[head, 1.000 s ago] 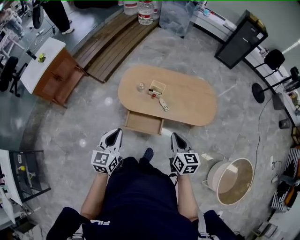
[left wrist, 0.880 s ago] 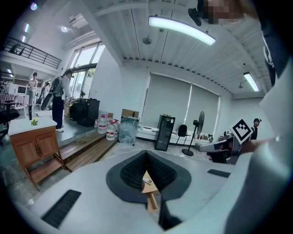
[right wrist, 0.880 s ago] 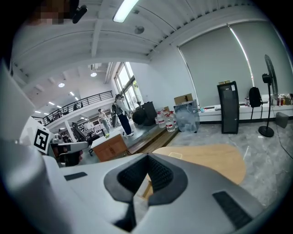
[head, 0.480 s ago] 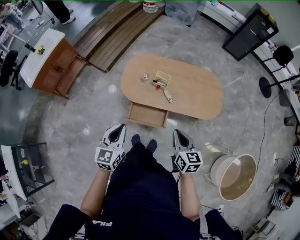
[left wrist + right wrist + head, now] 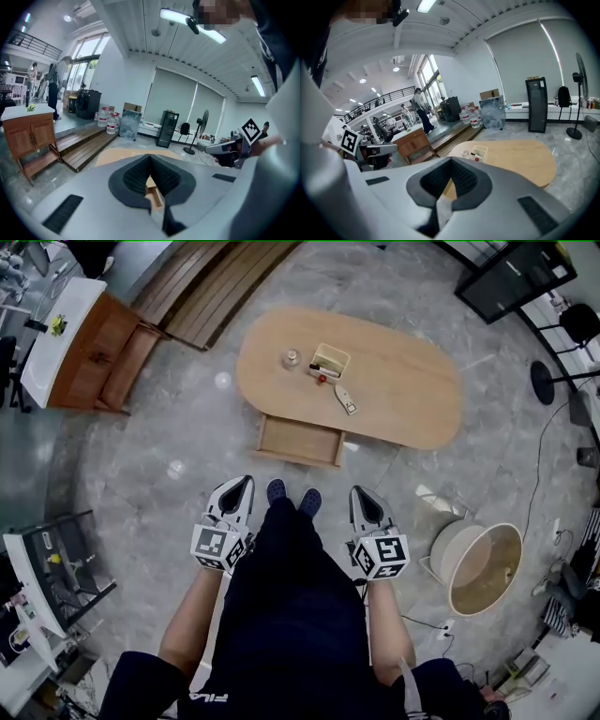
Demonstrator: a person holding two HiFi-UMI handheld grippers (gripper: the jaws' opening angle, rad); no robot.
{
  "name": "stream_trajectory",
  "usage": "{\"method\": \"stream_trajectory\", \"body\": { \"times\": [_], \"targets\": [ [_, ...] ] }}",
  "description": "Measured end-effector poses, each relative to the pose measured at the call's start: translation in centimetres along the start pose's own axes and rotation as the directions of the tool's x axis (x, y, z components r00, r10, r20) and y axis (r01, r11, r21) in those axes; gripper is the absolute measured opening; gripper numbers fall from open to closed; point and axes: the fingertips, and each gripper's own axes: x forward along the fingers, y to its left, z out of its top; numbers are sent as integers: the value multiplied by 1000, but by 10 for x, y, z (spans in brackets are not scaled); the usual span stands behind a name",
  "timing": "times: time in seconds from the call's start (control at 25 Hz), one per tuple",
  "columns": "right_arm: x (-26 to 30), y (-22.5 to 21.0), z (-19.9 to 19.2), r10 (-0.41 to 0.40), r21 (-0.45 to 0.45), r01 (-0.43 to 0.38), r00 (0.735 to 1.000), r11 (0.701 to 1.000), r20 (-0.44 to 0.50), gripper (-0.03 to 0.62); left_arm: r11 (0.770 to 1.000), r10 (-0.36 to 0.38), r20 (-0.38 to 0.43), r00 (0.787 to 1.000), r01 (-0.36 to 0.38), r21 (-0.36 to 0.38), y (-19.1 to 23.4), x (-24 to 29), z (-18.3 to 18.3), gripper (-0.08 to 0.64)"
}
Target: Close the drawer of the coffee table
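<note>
Head view: a person's dark-clothed body is seen from above at 6 o'clock, with two dark shoes (image 5: 276, 490) at the front. The left tool (image 5: 244, 482) is held at about 11 o'clock of the body and the right tool (image 5: 362, 494) at about 1 o'clock. Both are pointed toward 12 o'clock, each with a marker cube at its rear. In the left gripper view the left tool's jaws are pressed together at the tips, with nothing between them. In the right gripper view the right tool's jaws are likewise closed and empty. Neither tool is touching anything.

The drawer (image 5: 300, 442) is seen at 12 o'clock, just beyond the shoes. It is pulled out from the near edge of the oval wooden table (image 5: 412, 399), and its inside looks bare. It is clear of both tools.

On the table, toward its 10 o'clock part, a small open box (image 5: 330, 359) is set, with a small jar (image 5: 292, 358) at the box's 9 o'clock. A red item (image 5: 322, 379) and a remote-like item (image 5: 348, 401) are laid toward 5 o'clock of the box.

A round side table (image 5: 483, 568) is seen at 3 o'clock on the floor. A wooden cabinet (image 5: 89, 352) with a white top is at 10 o'clock, wooden steps (image 5: 211, 277) are at 11 o'clock and a black cabinet (image 5: 514, 277) is at 1 o'clock.
</note>
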Motion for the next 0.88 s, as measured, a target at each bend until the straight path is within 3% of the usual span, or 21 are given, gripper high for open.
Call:
{"method": "stream_trajectory", "body": {
  "times": [0.2,0.44,0.64,0.88],
  "targets": [
    [17,5,-26,13,-81,-13,1000,997,2,26,995,62,27,998,-59,-84,25,17,-26,25],
    [47,-1,-63,1,-75,0,1000,997,11,26,997,-43,-12,999,44,71,18,49,-75,25],
    [84,-21,-107,0,-78,-2,999,997,-32,26,998,-23,-84,996,29,62,43,73,-133,25],
    [120,-54,-194,-35,-48,29,993,998,-117,26,1000,21,-172,985,-17,24,77,95,-216,25]
  ]
}}
